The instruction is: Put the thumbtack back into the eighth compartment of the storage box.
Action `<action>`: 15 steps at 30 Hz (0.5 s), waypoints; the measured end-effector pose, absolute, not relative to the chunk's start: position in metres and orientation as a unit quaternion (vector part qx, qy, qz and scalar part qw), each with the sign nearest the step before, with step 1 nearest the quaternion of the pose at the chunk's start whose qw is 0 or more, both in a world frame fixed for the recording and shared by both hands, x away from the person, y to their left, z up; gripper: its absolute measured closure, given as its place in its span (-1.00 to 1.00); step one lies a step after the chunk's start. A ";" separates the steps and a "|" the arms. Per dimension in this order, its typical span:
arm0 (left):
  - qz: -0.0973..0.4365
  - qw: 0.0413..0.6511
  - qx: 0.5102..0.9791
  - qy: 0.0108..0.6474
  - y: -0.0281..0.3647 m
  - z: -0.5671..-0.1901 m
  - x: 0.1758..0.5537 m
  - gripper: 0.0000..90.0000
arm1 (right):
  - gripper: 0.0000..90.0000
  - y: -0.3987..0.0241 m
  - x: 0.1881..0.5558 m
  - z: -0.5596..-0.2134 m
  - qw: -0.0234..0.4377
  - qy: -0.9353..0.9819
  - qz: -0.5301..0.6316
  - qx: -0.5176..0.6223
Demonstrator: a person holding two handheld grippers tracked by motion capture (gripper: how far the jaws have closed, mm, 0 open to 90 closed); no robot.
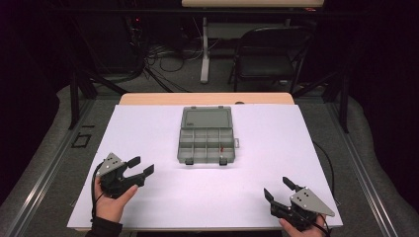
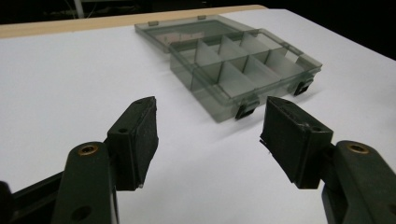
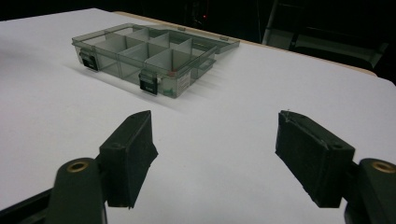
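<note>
A grey see-through compartment box [image 1: 206, 140] lies open in the middle of the white table, its lid [image 1: 206, 118] folded flat toward the far side. A small red item [image 1: 222, 147] sits in one right-hand compartment. My left gripper [image 1: 141, 167] is held low at the near left, jaws wide apart with nothing between them; it points toward the box [image 2: 243, 70]. My right gripper [image 1: 278, 188] rests at the near right corner, also open and empty, facing the box [image 3: 144, 58] from the other side. Two black latches [image 1: 223, 161] hang on the box's near wall.
The white table sheet [image 1: 148, 128] ends at a wooden edge [image 1: 163, 98] at the back. Beyond it stand a folding chair [image 1: 269, 52], a desk leg [image 1: 204, 49] and floor cables. Black cables trail from both grippers off the near edge.
</note>
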State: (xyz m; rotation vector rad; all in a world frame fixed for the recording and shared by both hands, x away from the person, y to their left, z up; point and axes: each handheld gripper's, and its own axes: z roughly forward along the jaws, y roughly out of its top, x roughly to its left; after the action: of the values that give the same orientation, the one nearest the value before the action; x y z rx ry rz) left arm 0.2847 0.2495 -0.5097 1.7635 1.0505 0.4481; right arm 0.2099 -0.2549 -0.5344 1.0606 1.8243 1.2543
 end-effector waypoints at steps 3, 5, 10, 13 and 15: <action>0.194 0.498 0.723 0.438 0.259 -0.516 0.278 -0.22 | -0.40 -0.255 0.210 -0.535 0.338 0.699 0.479 0.409; 0.199 0.501 0.717 0.441 0.263 -0.519 0.274 -0.22 | -0.40 -0.255 0.211 -0.535 0.339 0.699 0.477 0.411; 0.209 0.503 0.713 0.441 0.272 -0.522 0.266 -0.22 | -0.40 -0.256 0.212 -0.536 0.340 0.698 0.475 0.414; 0.209 0.504 0.710 0.445 0.275 -0.526 0.264 -0.22 | -0.40 -0.257 0.212 -0.537 0.340 0.698 0.472 0.417; 0.209 0.502 0.711 0.446 0.276 -0.526 0.264 -0.23 | -0.40 -0.257 0.213 -0.537 0.339 0.698 0.473 0.418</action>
State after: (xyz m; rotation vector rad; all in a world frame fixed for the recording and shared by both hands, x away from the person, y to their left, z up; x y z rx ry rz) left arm 0.2638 0.2760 -0.5265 1.7188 1.0767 0.5042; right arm 0.2126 -0.2574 -0.5369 1.0883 1.8178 1.2311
